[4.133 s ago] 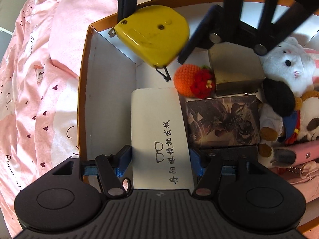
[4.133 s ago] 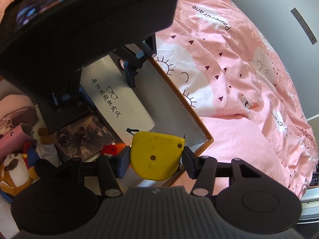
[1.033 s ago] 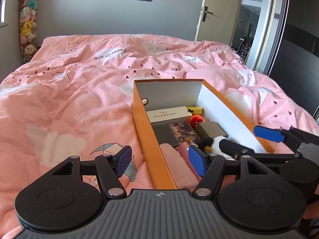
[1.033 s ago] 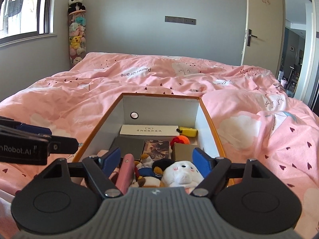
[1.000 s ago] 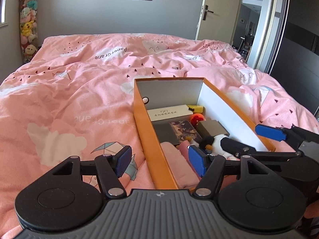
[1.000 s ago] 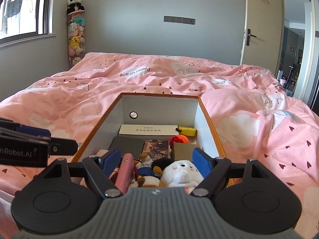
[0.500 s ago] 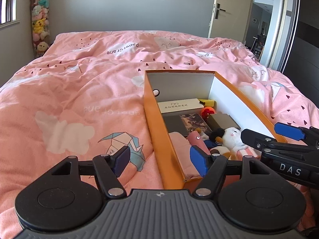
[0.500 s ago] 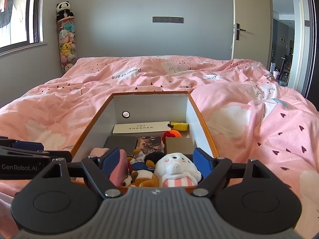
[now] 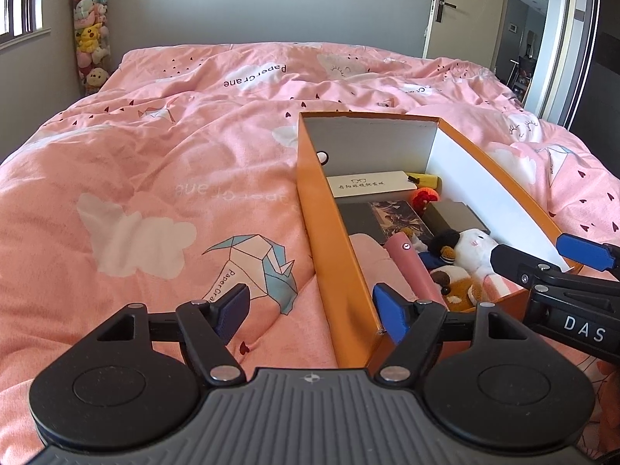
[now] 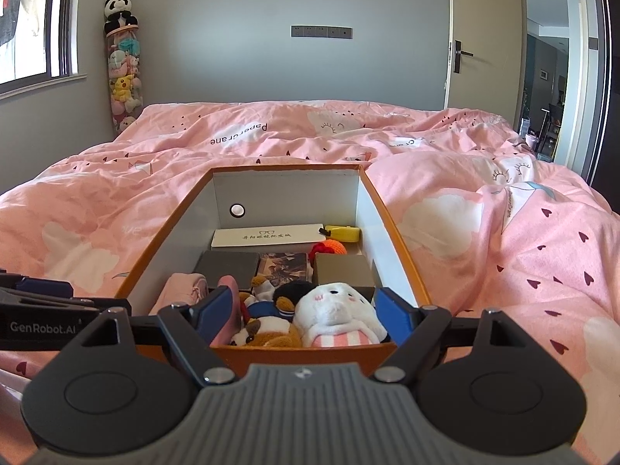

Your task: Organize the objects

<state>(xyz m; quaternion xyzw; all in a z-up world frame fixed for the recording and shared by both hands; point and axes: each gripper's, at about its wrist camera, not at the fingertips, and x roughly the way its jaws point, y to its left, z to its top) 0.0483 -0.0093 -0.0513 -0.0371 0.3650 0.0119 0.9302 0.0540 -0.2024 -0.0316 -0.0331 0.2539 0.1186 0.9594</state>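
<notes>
An orange box (image 9: pixel 329 228) with white inner walls (image 10: pixel 381 228) lies on the pink bed. It holds a white glasses case (image 10: pixel 267 237), a yellow tape measure (image 10: pixel 343 233), an orange knitted toy (image 10: pixel 329 248), a picture card (image 10: pixel 285 265), dark boxes (image 10: pixel 341 269), a pink pouch (image 9: pixel 412 267) and plush toys (image 10: pixel 333 316). My left gripper (image 9: pixel 312 312) is open and empty, held back over the box's near left corner. My right gripper (image 10: pixel 302 314) is open and empty, just before the box's near end.
The pink duvet (image 9: pixel 155 193) spreads all round the box. A column of plush toys (image 10: pixel 122 73) stands by the far left wall. A door (image 10: pixel 480 46) is open at the far right. The right gripper also shows at the left wrist view's right edge (image 9: pixel 558 271).
Both grippers let go of the glasses case and tape measure, now lying in the box. They have drawn back and keep retreating slightly; both stay open.
</notes>
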